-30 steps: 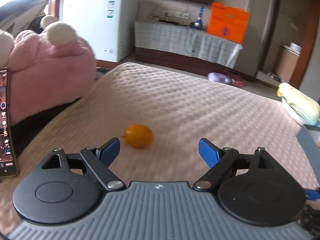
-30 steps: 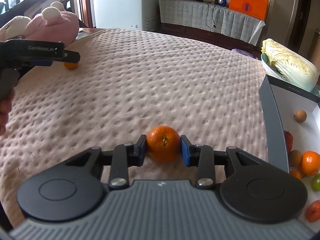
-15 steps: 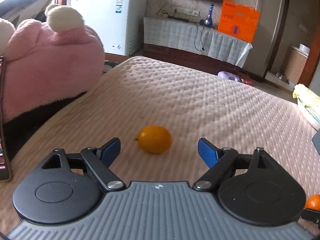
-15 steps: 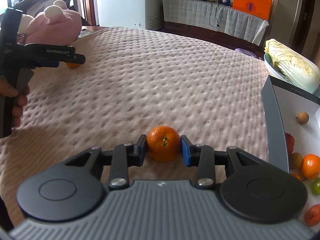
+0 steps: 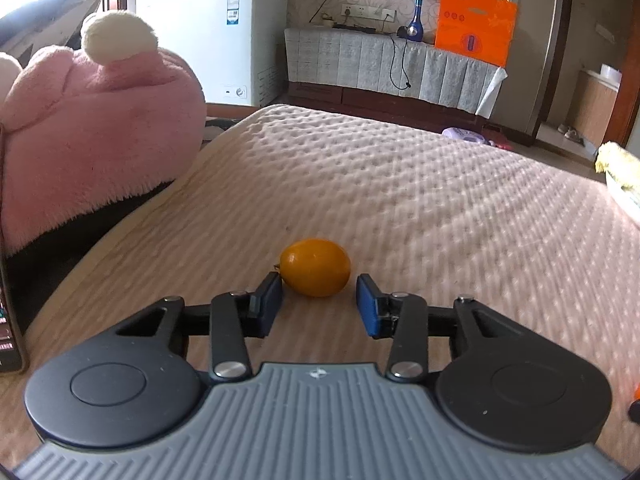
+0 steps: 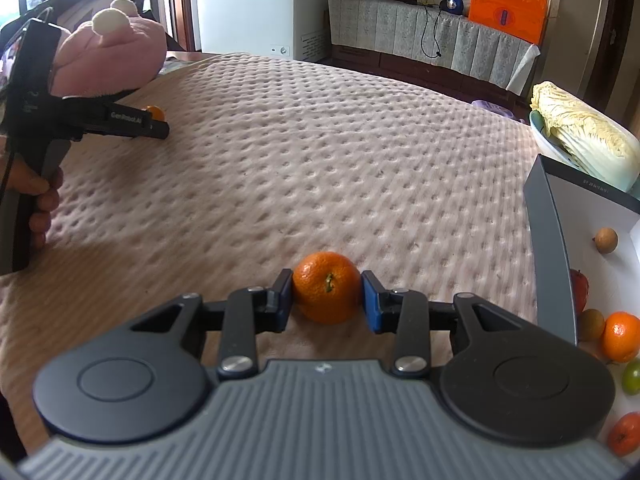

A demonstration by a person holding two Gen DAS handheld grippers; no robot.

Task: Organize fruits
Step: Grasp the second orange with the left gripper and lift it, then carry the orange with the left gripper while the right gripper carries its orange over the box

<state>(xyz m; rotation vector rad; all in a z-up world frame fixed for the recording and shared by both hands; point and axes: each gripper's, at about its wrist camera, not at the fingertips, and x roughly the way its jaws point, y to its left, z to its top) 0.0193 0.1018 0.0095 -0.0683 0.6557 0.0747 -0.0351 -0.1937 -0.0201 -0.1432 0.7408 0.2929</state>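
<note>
The left gripper [image 5: 316, 300] stood partly open, its blue pads [image 5: 267, 304] flanking a small yellow-orange oval fruit [image 5: 315, 267] that lay on the quilted pink bedspread [image 5: 400, 184]. The left pad seemed just to meet the fruit's stem end, while a narrow gap showed between the fruit and the right pad, so nothing was clamped. From the right wrist view the same gripper [image 6: 158, 130] appeared at the bedspread's left edge, held in a hand [image 6: 36, 196], with the oval fruit [image 6: 155, 112] peeping over its fingers.

The right gripper [image 6: 327, 298] was closed on an orange tangerine [image 6: 327, 286], both blue pads pressed against its sides, low over the bedspread [image 6: 320, 152].

A pink plush toy [image 5: 92, 132] sat at the bedspread's left edge. Beyond the bedspread's far end stood a white chest freezer [image 5: 216, 32], a cloth-draped low cabinet [image 5: 384, 64] carrying a blue bottle [image 5: 416, 20], and an orange paper bag [image 5: 474, 28].

At the bedspread's right edge lay a grey-rimmed white box [image 6: 554, 256] holding a small brown fruit [image 6: 606, 240], a red fruit [image 6: 581, 288], two more tangerines [image 6: 622, 336], a green fruit [image 6: 632, 376] and another brownish one [image 6: 591, 324]. Behind the box, a Chinese cabbage [image 6: 584, 136] rested in a bowl [image 6: 540, 136].
</note>
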